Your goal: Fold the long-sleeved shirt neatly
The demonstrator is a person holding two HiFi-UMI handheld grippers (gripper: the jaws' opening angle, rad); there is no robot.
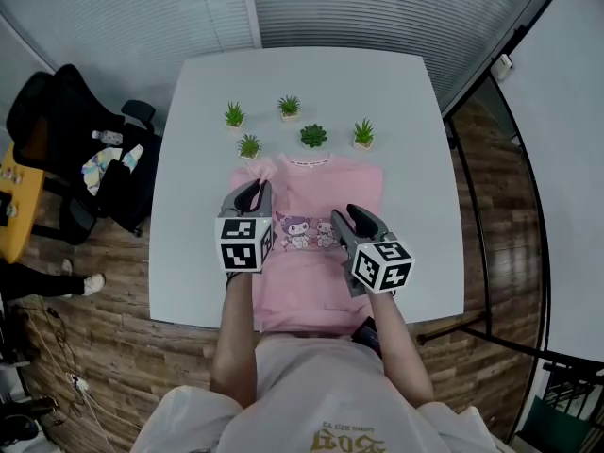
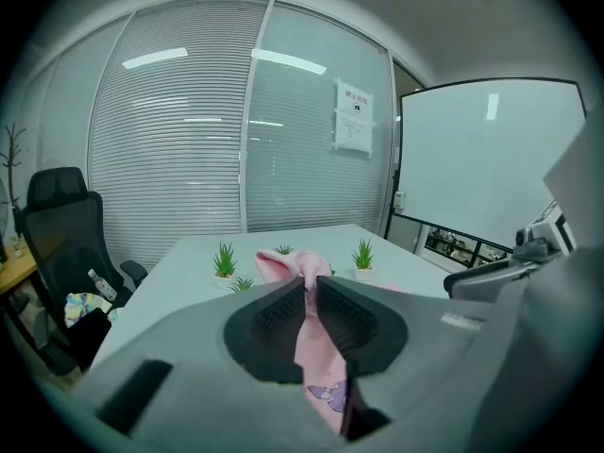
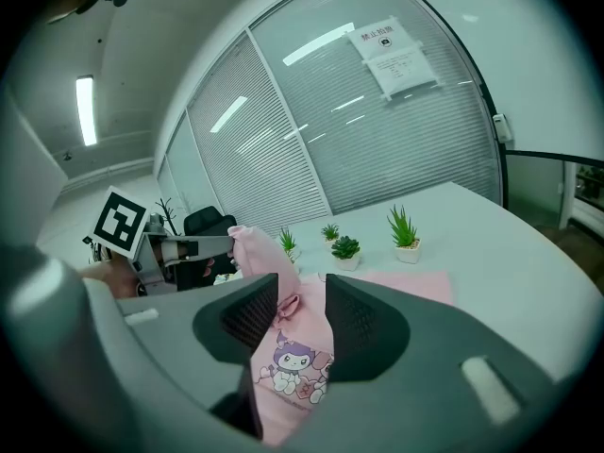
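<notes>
**Item: long-sleeved shirt, side fold in hand, both grippers engaged**

Table [image 1: 189, 253]: white and square. It carried the whole job, with bare margin on every side of the garment.

Long-sleeved shirt [image 1: 307, 286]: pink, cartoon print on the chest. It lay flat along the table's near half, collar toward the far side and hem at the near edge. Its left portion was raised off the surface; whether that was the sleeve or the side panel could not be told.

Left gripper [image 2: 310, 283]: clenched tight on a thin ridge of the pink fabric, up near the shoulder.

Right gripper [image 3: 301, 281]: jaws wider apart but filled by a thicker bunch of the same fabric, held over the printed chest.

Potted plants [image 1: 313, 136]: five small ones, just beyond the collar and clear of the cloth.

Handling note (judgement): the step appeared to be laying the lifted left portion inward over the body.
- Keep both grips at matching height, so the fold line runs straight and parallel to the shirt's side.
- Keep the span between them taut, without dragging the body across the table.
- Lower the fabric flat before letting go.
- The right grip's bulk risked a lump, so spread it on landing.
- Stay short of the plants.
</notes>
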